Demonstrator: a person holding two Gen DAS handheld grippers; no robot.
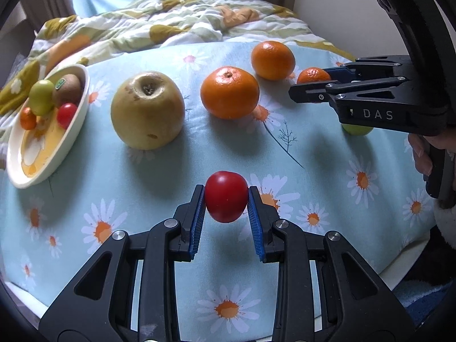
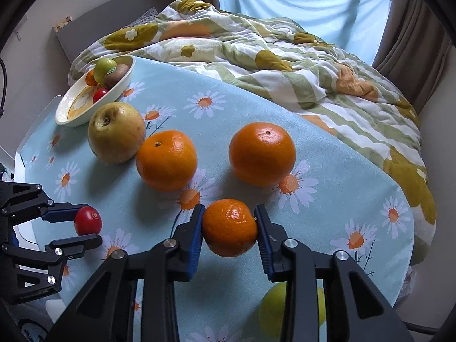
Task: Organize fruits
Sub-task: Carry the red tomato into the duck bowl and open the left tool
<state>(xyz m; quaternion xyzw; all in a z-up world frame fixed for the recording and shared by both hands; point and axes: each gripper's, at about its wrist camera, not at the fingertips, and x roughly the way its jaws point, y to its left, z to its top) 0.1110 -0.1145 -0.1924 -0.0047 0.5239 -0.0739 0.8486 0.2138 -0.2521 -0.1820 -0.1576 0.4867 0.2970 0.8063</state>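
Note:
My left gripper (image 1: 226, 198) is shut on a red tomato (image 1: 226, 196) and holds it above the daisy-print tablecloth; it also shows in the right wrist view (image 2: 88, 223). My right gripper (image 2: 229, 228) is shut on a small mandarin (image 2: 229, 228), which also shows in the left wrist view (image 1: 312, 75). A white oval bowl (image 1: 77, 131) at the far left holds a kiwi, a green fruit, a red tomato and a small orange one. On the cloth lie a yellow apple (image 1: 146, 111) and two oranges (image 1: 229, 92) (image 1: 272, 59).
A green fruit (image 2: 273, 310) lies under my right gripper near the table's right edge. A rumpled flowered duvet (image 2: 256, 48) lies on the bed behind the table. The table edge (image 1: 22, 290) runs close in front.

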